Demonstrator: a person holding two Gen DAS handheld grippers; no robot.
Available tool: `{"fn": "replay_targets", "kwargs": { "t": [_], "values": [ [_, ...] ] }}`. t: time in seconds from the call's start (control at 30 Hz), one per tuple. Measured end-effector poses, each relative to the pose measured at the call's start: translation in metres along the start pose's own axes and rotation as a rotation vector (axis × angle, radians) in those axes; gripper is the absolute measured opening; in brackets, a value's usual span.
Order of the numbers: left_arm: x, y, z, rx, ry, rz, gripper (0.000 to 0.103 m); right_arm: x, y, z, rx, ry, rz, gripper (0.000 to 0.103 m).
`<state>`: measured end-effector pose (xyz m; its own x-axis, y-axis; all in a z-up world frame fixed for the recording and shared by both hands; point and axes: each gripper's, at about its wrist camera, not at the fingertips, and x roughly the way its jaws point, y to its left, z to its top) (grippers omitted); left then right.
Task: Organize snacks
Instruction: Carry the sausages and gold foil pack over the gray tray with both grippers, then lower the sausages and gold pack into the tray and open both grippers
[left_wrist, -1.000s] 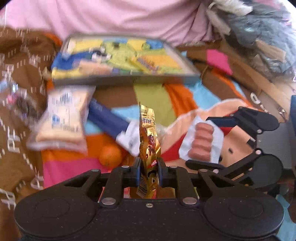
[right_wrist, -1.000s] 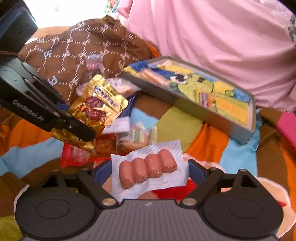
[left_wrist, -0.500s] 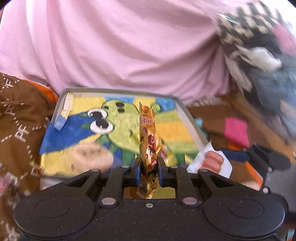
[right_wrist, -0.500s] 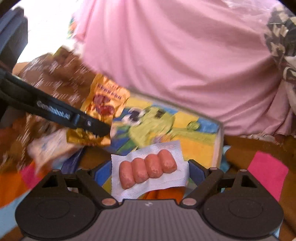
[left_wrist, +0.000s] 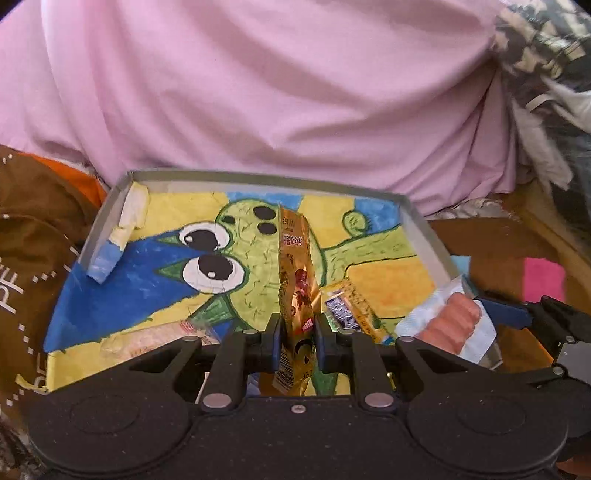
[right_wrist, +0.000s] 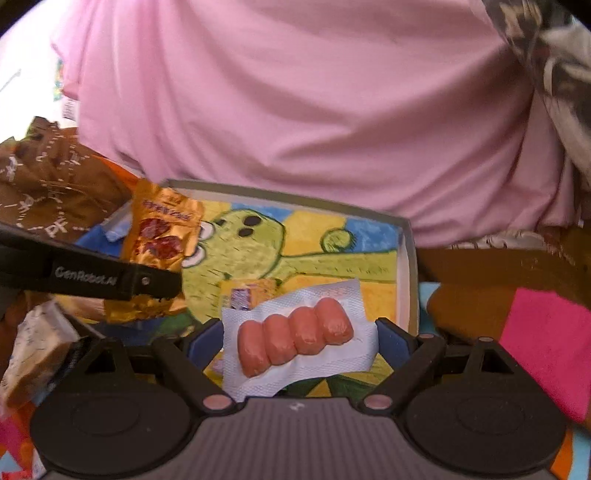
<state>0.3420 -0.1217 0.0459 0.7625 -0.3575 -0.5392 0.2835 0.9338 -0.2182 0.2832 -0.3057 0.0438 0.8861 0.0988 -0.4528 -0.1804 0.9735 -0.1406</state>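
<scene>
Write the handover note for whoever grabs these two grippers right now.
Left gripper: shut on the gold snack pouch, held upright over the grey tray with the green cartoon lining.
Right gripper: shut on the white pack of small sausages, over the tray's near right part.
Done: a yellow packet and a pale wrapped snack already lie in the tray.
Left: release both held items into the tray, probably on the bare lining. One bagged snack shows outside the tray at the left of the right wrist view; it likely goes in next. Anything else outside is out of view.
</scene>
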Motion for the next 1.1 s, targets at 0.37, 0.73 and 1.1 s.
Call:
{"fn": "replay_targets", "kwargs": {
  "t": [0.37, 0.73, 1.1],
  "values": [
    [0.018, 0.006, -0.002, -0.021, 0.017, 0.05, 0.019, 0.015, -0.01, -0.011, 0.075, 0.054, -0.023, 0.092],
    [0.009, 0.001, 0.003, -0.009, 0.048, 0.06, 0.043, 0.004, -0.011, -0.007, 0.081, 0.07, -0.023, 0.099],
    [-0.042, 0.002, 0.011, -0.035, -0.058, 0.084, 0.075, -0.046, -0.011, 0.01, 0.109, -0.037, -0.061, 0.103]
  ]
}}
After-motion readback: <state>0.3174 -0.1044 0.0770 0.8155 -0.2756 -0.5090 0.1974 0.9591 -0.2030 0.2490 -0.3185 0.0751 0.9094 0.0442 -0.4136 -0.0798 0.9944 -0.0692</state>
